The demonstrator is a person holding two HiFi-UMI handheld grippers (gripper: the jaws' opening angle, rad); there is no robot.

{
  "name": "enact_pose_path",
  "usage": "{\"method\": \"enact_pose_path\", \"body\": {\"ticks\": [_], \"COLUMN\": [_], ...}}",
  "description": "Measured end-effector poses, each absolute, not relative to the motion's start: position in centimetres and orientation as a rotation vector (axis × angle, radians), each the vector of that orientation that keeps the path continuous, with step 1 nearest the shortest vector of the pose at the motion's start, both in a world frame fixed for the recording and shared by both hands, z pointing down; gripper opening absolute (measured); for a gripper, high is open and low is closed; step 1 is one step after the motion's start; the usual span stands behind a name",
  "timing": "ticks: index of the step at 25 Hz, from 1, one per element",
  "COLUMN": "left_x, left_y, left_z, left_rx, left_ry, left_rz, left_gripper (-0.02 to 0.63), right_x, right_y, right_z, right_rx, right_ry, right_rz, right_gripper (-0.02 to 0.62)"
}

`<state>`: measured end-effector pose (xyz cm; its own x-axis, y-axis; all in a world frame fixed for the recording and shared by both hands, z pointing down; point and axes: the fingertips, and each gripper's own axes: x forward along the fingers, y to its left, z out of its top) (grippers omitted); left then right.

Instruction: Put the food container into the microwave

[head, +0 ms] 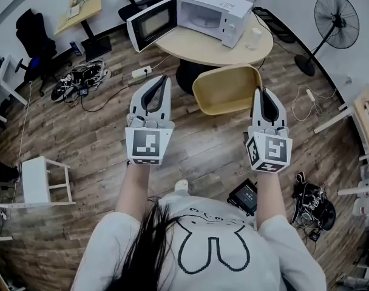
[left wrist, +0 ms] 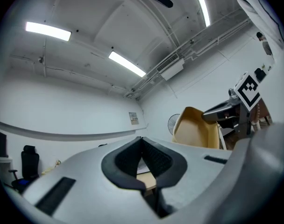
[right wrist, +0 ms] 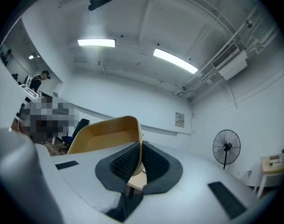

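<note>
Brown wood planks make the floor point(head: 99, 138) in the head view. A round table point(head: 196, 48) stands on it at the far side. A white microwave point(head: 212, 11) sits on the table with its door point(head: 153, 23) swung wide open. A black fan point(head: 336, 20) stands to the right of the table, and a white stool point(head: 42, 180) stands far off to its left. The yellow food container point(head: 227, 90) is up in the air, just in front of the table's near edge. The right gripper point(head: 261, 93) pinches its right rim. The left gripper point(head: 162, 79) is up in the air in front of the table too, left of the container.

In the left gripper view, the left gripper point(left wrist: 142, 141) has its jaws pressed together with nothing between them. The container point(left wrist: 198, 127) shows off to the right. Long lights point(left wrist: 48, 31) glow on the white ceiling.

In the right gripper view, the right gripper point(right wrist: 141, 146) squeezes the container's point(right wrist: 104, 134) thin wall between its black pads point(right wrist: 121, 164). The fan point(right wrist: 226, 147) stands by the white wall.
</note>
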<state>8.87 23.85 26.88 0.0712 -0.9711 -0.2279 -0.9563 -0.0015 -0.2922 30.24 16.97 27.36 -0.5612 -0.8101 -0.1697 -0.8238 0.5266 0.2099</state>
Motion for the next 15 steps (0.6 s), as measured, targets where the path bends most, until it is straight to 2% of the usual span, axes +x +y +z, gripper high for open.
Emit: {"method": "enact_pose_path", "body": {"ticks": [6,15], "left_x": [4.7,2.1], "left_y": [18.7,15.5], "left_z": [26.4,26.6], "left_rx": [-2.008,-2.022], "left_ry": [1.897,1.869], "left_rz": [-0.043,-0.043], "left_gripper": [0.008,0.008], "right_x": [25.9,22.6], "right_y": [12.3,9.0], "right_z": [27.2,26.3], "right_rx": [-1.468,-1.460], "right_ry": [2.695,2.692], "right_rz": [0.421,0.454], "right_gripper": [0.037,0.037]}}
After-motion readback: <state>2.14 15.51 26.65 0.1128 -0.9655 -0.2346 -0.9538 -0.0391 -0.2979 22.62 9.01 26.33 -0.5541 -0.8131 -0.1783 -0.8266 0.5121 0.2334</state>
